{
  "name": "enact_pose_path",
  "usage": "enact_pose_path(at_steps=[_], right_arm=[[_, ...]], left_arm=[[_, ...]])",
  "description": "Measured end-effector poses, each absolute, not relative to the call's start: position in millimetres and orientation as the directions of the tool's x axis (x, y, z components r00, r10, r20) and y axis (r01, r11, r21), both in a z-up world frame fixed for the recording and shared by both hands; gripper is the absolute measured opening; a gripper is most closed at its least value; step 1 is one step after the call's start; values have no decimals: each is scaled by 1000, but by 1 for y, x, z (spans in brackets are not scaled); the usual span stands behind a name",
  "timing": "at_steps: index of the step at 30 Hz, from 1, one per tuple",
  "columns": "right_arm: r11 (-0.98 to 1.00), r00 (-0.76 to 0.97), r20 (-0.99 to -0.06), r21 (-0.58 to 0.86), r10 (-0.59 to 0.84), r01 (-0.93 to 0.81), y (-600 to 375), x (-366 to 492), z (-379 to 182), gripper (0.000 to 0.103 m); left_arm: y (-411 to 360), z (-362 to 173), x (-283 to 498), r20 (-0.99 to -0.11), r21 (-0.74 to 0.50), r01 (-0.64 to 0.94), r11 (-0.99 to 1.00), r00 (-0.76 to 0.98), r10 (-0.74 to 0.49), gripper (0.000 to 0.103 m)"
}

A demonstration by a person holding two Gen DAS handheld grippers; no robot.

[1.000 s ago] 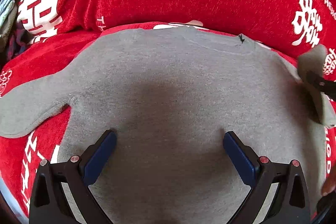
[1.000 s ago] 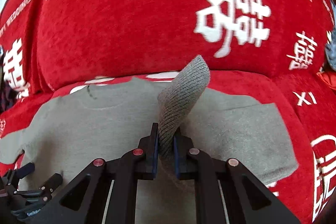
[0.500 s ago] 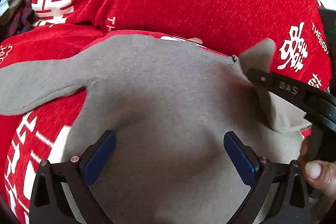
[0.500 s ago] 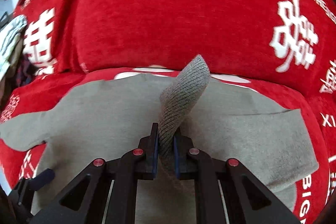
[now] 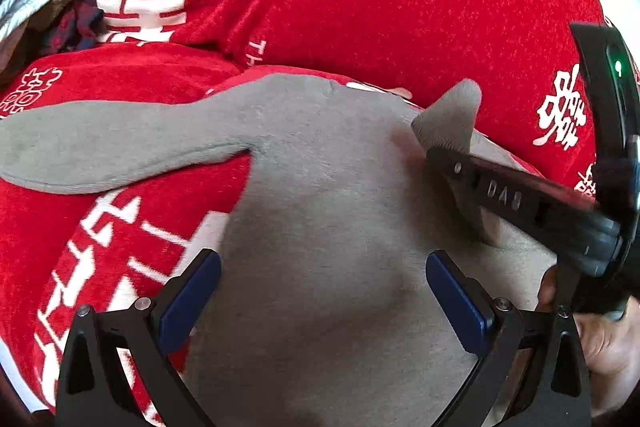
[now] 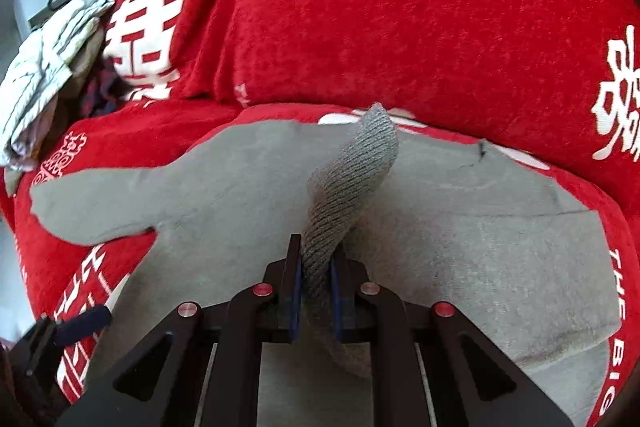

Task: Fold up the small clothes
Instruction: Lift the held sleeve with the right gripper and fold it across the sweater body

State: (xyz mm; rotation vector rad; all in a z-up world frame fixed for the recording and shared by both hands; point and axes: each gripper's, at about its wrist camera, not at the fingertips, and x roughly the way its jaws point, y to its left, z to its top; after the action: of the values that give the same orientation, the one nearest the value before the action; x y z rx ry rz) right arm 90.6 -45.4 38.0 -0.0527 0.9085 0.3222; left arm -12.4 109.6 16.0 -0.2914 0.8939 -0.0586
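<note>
cuff (image 6: 376,131) pinched in right gripper (image 6: 316,279) over shirt (image 6: 460,259) body, fold runs leftward toward spread, empty left gripper (image 5: 324,291).

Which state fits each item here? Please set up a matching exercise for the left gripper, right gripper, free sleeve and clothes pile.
Items:
1. left gripper
2. right gripper
3. free sleeve
4. clothes pile

States:
A. lying flat on the red cover
B. shut on the other sleeve's cuff
C. heaped at the far left
D. open over the grey sweater

Pairs: 1-D, 2-B, 3-A, 4-C
</note>
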Motion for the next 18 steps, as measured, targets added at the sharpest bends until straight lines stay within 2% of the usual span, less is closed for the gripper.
enact_pose_path(at_steps=[9, 12, 14, 16, 18], right_arm=[[941, 540, -799, 92, 264, -325, -37, 82, 28, 13], [935, 516, -809, 110, 281, -338, -34, 89, 27, 18], [929, 506, -808, 128, 301, -347, -30, 96, 29, 24], [919, 483, -805, 180, 343, -351, -26, 104, 32, 40], [911, 475, -795, 223, 376, -348, -24, 108, 36, 51]], left_arm=[[120, 20, -15, -764, -280, -88, 956, 624, -166, 103], [121, 22, -15, -762, -301, -99, 949, 623, -177, 103], [122, 24, -15, -763, -308, -106, 946, 622, -178, 103], [123, 26, -14, -763, -308, -114, 944, 622, -174, 103], [124, 28, -14, -763, -312, -121, 942, 623, -172, 103]])
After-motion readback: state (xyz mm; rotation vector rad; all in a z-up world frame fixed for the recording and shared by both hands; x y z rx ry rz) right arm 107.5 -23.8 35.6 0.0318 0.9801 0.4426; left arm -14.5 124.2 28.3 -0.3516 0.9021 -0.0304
